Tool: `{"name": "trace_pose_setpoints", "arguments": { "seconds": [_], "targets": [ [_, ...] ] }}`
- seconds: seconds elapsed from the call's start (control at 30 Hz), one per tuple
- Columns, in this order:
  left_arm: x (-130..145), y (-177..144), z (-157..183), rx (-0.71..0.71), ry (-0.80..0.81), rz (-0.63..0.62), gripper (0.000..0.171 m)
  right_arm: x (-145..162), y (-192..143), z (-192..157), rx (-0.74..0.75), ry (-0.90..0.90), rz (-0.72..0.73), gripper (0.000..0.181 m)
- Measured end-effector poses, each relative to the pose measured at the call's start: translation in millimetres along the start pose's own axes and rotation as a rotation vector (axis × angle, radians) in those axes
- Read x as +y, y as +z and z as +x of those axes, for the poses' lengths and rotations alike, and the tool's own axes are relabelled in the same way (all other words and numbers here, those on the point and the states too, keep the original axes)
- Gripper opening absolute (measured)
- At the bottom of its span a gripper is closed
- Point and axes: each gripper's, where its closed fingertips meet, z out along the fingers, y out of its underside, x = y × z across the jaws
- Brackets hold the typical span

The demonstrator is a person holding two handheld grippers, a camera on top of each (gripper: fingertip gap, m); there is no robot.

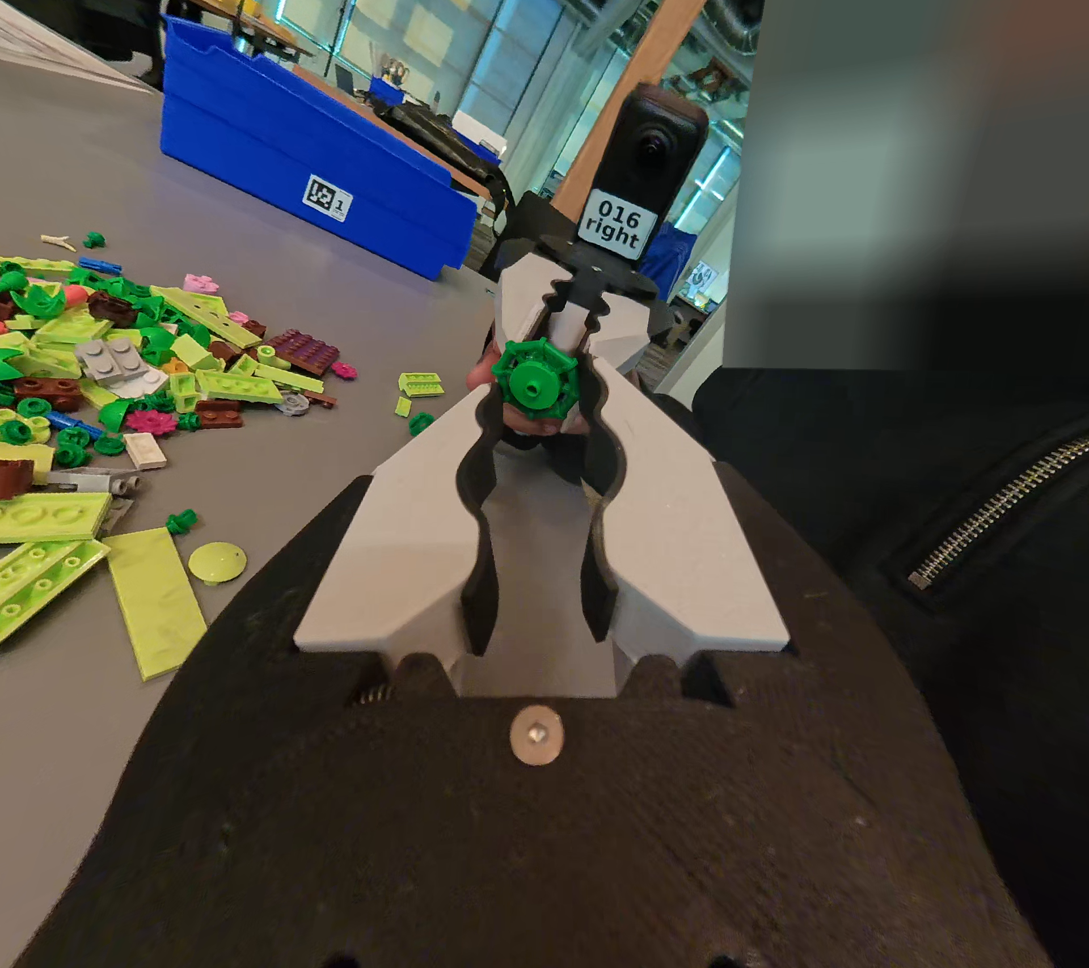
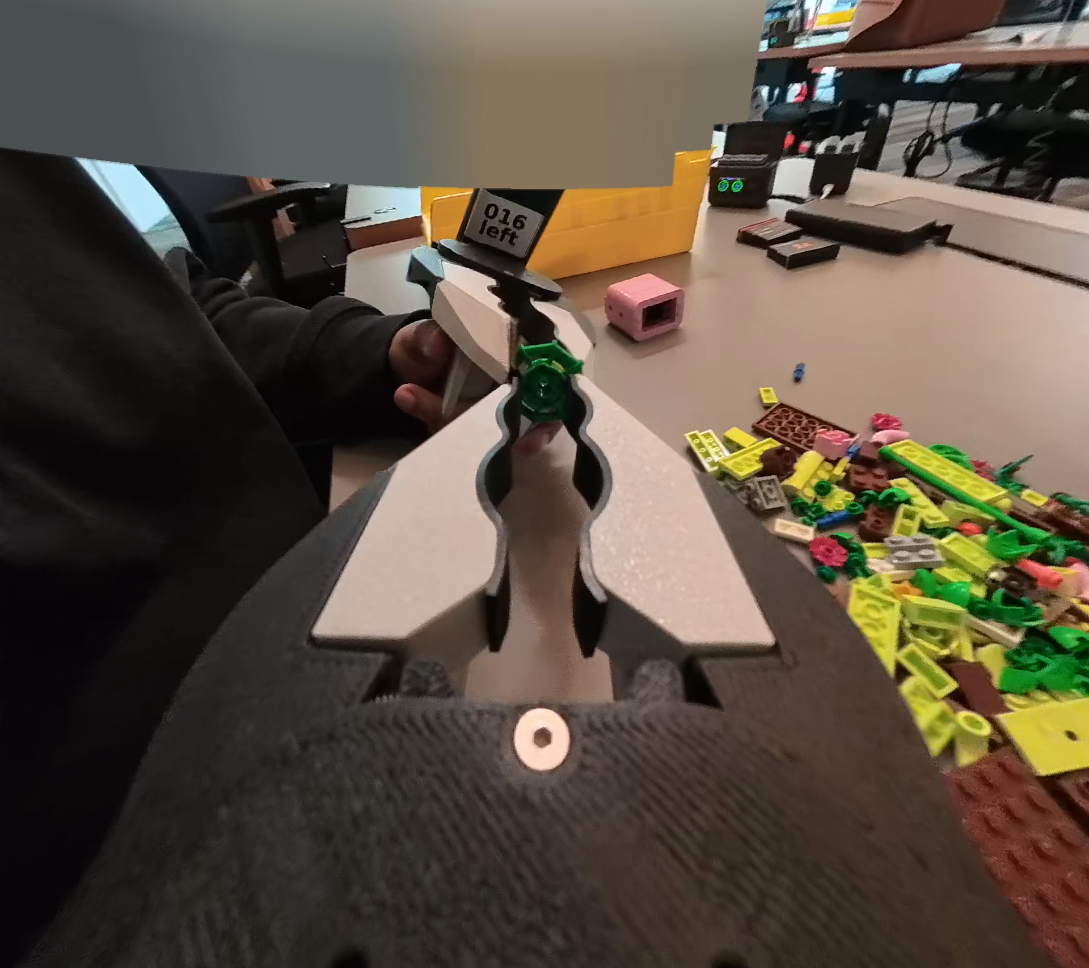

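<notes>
above the grey table [image 1: 247, 244], our left gripper [image 1: 533, 392] and right gripper [image 2: 545, 397] both pinch one green wheel piece [image 1: 535, 380], beside the brick pile [image 1: 118, 350].

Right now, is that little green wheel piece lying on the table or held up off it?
Held up. The green wheel piece sits pinched between the tips of both the left gripper and right gripper, above the grey table.

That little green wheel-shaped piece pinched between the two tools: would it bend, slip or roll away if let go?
The green piece looks like hard plastic, so probably stiff. It is small, likely light. Round with thin spokes, it might slip from the jaws and roll on the smooth table.
</notes>
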Motion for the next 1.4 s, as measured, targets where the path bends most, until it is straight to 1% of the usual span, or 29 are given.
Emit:
{"name": "trace_pose_setpoints", "arguments": {
  "seconds": [0.13, 0.27, 0.43, 0.57, 0.6, 0.63, 0.67, 0.7, 0.73, 0.8, 0.87, 0.97, 1.0, 1.07, 1.17, 1.23, 1.3, 1.33, 1.4],
  "targets": [
    [1.0, 0.5, 0.6, 0.007, -0.004, -0.007, 0.025, 1.2, -0.8, -0.8, 0.003, 0.06, -0.014, 0.012],
    [-1.5, 0.6, 0.2, 0.011, -0.018, 0.015, 0.024, 0.1, -1.4, 0.3, 0.06, -0.001, -0.041, 0.012],
    [-3.3, 3.7, -0.6, 0.018, -0.062, 0.032, 0.024, -3.4, -5.0, 3.4, 0.046, 0.059, 0.002, 0.011],
    [-1.2, 6.0, -1.8, 0.026, -0.121, 0.035, 0.024, -0.7, -8.7, 4.5, 0.068, 0.032, -0.02, 0.011],
    [-2.9, 4.7, -4.0, 0.016, -0.127, 0.047, 0.015, 0.0, -10.9, 5.9, 0.077, 0.024, -0.027, 0.011],
    [-10.5, -4.0, -12.1, -0.018, -0.145, 0.1, 0.012, -3.3, -18.4, 10.4, 0.102, 0.019, -0.007, 0.0],
    [-24.2, -20.2, -19.9, -0.017, -0.192, 0.184, 0.012, -13.0, -32.6, 16.4, 0.124, 0.02, 0.05, 0.0],
    [-31.6, -32.6, -24.0, -0.012, -0.206, 0.222, 0.012, -18.2, -46.1, 21.8, 0.133, 0.045, 0.073, 0.0],
    [-34.1, -35.9, -23.5, -0.022, -0.176, 0.225, 0.013, -18.3, -54.5, 25.7, 0.153, 0.043, 0.069, 0.0],
    [-21.6, -20.8, -17.9, -0.034, -0.111, 0.134, 0.014, -6.4, -56.0, 28.8, 0.198, -0.002, -0.008, 0.0],
    [-22.0, -9.1, -7.8, 0.019, -0.12, 0.136, 0.013, -0.7, -50.8, 28.9, 0.208, -0.011, -0.019, 0.0],
    [-12.0, -5.1, -12.8, -0.026, -0.076, 0.067, 0.013, 10.7, -37.6, 30.1, 0.212, -0.038, -0.035, 0.0],
    [-8.9, -4.5, -11.8, -0.022, -0.074, 0.056, 0.013, 12.4, -31.7, 26.0, 0.186, -0.031, -0.031, 0.0],
    [-5.7, -2.4, -8.2, 0.004, -0.098, 0.051, 0.013, 6.4, -21.2, 16.8, 0.117, 0.058, 0.04, 0.01],
    [-5.1, 0.6, -5.5, 0.02, -0.09, 0.048, 0.014, -2.8, -13.6, 8.5, 0.007, 0.209, 0.135, 0.023],
    [-3.6, 2.9, -1.6, 0.044, -0.092, 0.039, 0.014, -3.3, -10.7, 4.8, -0.038, 0.251, 0.141, 0.022],
    [-3.2, 3.0, 2.4, 0.069, -0.094, 0.038, 0.014, -2.6, -9.9, 2.3, -0.044, 0.235, 0.13, 0.019],
    [-2.6, 2.8, 2.4, 0.072, -0.105, 0.033, 0.014, -1.5, -10.9, 2.9, -0.036, 0.226, 0.12, 0.011],
    [-5.1, 0.9, -1.7, 0.045, -0.1, 0.047, 0.012, 0.5, -13.5, 4.5, -0.016, 0.205, 0.097, 0.005]
  ]
}}
